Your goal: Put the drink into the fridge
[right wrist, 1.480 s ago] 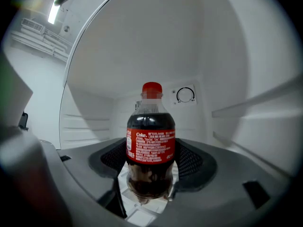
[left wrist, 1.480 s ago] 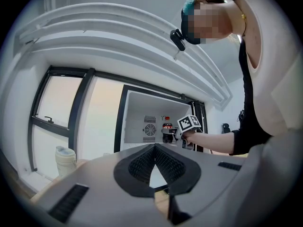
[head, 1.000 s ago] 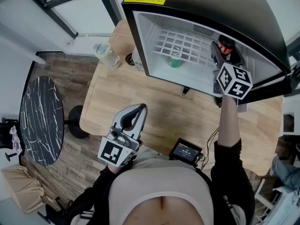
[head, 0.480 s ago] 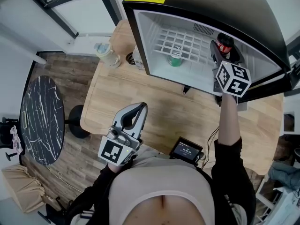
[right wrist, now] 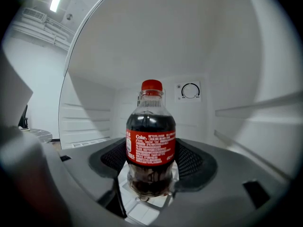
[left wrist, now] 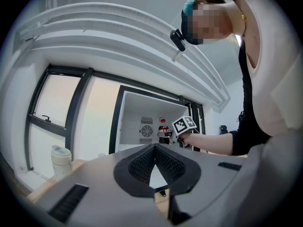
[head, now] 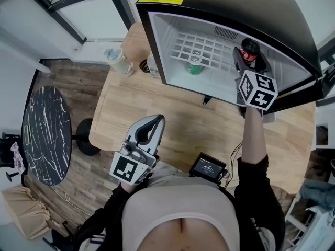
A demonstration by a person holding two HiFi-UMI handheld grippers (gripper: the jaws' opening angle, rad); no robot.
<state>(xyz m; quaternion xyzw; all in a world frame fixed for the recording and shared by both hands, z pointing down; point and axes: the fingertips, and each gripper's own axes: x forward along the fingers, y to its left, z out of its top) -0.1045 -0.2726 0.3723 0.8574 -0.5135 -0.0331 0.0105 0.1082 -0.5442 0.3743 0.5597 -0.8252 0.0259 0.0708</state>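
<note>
So the wooden table [head: 172, 114] has the mini fridge [head: 225, 7] sitting on its far side, and the fridge is open toward the person. Off to the fridge's left, down on the floor, is a round black marble-look table [head: 44, 135].

The right gripper [head: 244, 61] is reaching into the fridge on the right side, clamped on the cola bottle [right wrist: 150, 148], with a pad pressed against each side of the lower body. The bottle's upright with its red cap up, deep inside the fridge, base right down by the white wire shelf [head: 209, 48]. Can't really tell if it's touching the shelf.

The left gripper [head: 155, 123] is well out in front of the fridge, close to the person's body, over the near edge of the table. Its jaw tips are pinched together on nothing.

Smaller stuff: a lidded plastic cup [head: 118, 61] stands just left of the fridge, a little black box with a screen [head: 208, 167] lies in front of the fridge by the table's near edge, and a green can [head: 194, 66] stands on the shelf inside the fridge, left of the bottle.
</note>
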